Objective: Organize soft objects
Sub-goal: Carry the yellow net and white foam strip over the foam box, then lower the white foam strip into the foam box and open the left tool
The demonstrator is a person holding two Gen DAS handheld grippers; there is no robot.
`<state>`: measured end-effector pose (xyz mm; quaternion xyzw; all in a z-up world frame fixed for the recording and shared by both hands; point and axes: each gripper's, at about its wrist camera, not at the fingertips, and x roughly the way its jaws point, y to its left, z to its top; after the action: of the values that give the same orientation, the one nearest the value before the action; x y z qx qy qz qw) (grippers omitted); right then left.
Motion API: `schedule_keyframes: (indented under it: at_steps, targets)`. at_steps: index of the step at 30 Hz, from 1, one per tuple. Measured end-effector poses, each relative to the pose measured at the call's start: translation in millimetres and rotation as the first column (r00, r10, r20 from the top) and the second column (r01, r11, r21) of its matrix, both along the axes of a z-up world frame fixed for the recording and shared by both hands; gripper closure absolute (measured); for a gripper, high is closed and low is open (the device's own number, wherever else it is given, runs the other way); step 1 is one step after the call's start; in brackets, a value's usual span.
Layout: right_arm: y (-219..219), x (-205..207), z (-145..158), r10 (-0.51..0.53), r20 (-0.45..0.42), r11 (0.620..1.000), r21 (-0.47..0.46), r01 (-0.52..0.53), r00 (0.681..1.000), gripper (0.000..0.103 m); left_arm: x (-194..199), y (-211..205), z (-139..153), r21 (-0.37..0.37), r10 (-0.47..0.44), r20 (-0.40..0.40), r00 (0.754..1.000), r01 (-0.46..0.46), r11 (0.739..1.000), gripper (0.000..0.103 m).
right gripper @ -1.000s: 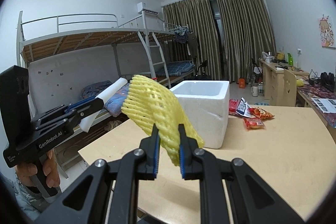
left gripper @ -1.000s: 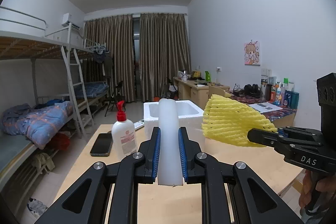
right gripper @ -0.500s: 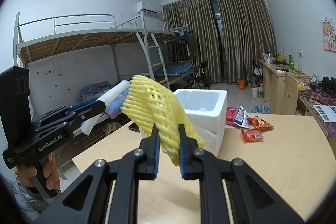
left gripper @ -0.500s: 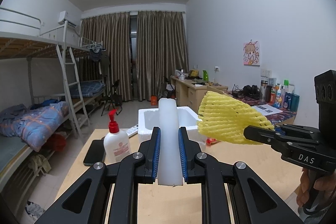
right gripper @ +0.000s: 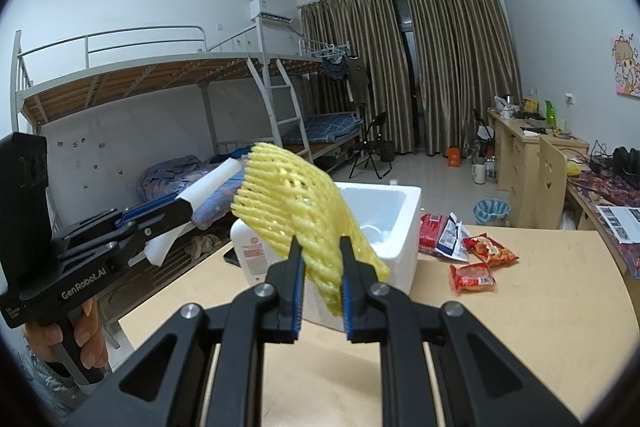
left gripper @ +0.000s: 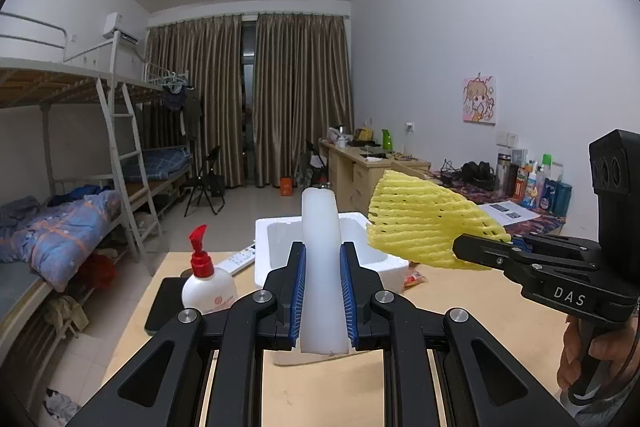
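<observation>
My left gripper (left gripper: 322, 267) is shut on a white foam strip (left gripper: 321, 251) that stands up between its blue pads. From the right wrist view the same gripper (right gripper: 176, 209) shows at the left, the white foam strip (right gripper: 208, 187) sticking out of it. My right gripper (right gripper: 320, 259) is shut on a yellow foam net (right gripper: 288, 199); it enters the left wrist view from the right as the right gripper (left gripper: 472, 247) with the yellow foam net (left gripper: 424, 227). Both are held in the air in front of a white foam box (right gripper: 396, 227), open at the top, on the wooden table (right gripper: 540, 307).
A white pump bottle (left gripper: 206, 287) with a red top, a black phone (left gripper: 164, 303) and a remote (left gripper: 240, 259) lie left of the foam box (left gripper: 276, 239). Red snack packets (right gripper: 472, 259) lie on its right. Bunk beds (right gripper: 180, 131) line the left wall, desks (right gripper: 520, 147) the right.
Both grippers have moved forward and a little up with their foam pieces, so the box, bottle and phone now sit lower and closer in view. Both grips are unchanged.
</observation>
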<state>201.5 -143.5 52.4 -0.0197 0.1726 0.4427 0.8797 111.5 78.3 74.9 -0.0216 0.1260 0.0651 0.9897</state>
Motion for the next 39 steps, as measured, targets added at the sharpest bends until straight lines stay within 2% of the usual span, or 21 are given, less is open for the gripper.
schedule_keyframes:
  at_steps: [18,39]
  targets:
    - [26,35,4,-0.026,-0.024,0.999,-0.028,0.026,0.999,0.084,69,21,1,-0.009,-0.024,-0.042,0.999,0.023,1.000,0.085]
    - [46,75,2,-0.029,-0.062,0.999,-0.045,0.026,0.998,0.084,141,37,-17,-0.026,-0.024,-0.105,0.994,0.022,0.999,0.085]
